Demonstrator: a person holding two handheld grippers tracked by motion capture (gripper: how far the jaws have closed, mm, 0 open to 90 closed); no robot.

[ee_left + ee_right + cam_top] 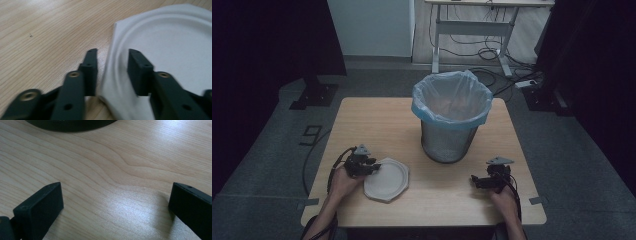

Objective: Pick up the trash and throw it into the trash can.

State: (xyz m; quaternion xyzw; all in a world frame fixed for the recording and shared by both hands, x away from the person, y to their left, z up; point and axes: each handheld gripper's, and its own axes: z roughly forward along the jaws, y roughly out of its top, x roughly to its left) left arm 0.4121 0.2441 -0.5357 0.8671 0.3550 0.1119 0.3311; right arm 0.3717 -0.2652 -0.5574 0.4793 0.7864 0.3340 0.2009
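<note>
A white paper plate (388, 180) lies flat on the wooden table (372, 125), near its front left. My left gripper (375, 167) sits at the plate's left rim. In the left gripper view the left gripper (112, 53) is open, its jaws partly closed in on the rim. One jaw is over the bare wood and the other over the plate (172, 42). My right gripper (473, 180) rests low over the table at the front right. In the right gripper view the right gripper (116, 188) is wide open, with only wood between its jaws.
A wire mesh waste bin (448, 142) lined with a pale blue plastic bag (452, 97) stands at the table's middle back. Its dark base (70, 123) edges the top of the right gripper view. Beyond the table stand a desk frame (472, 27) and floor cables (492, 52).
</note>
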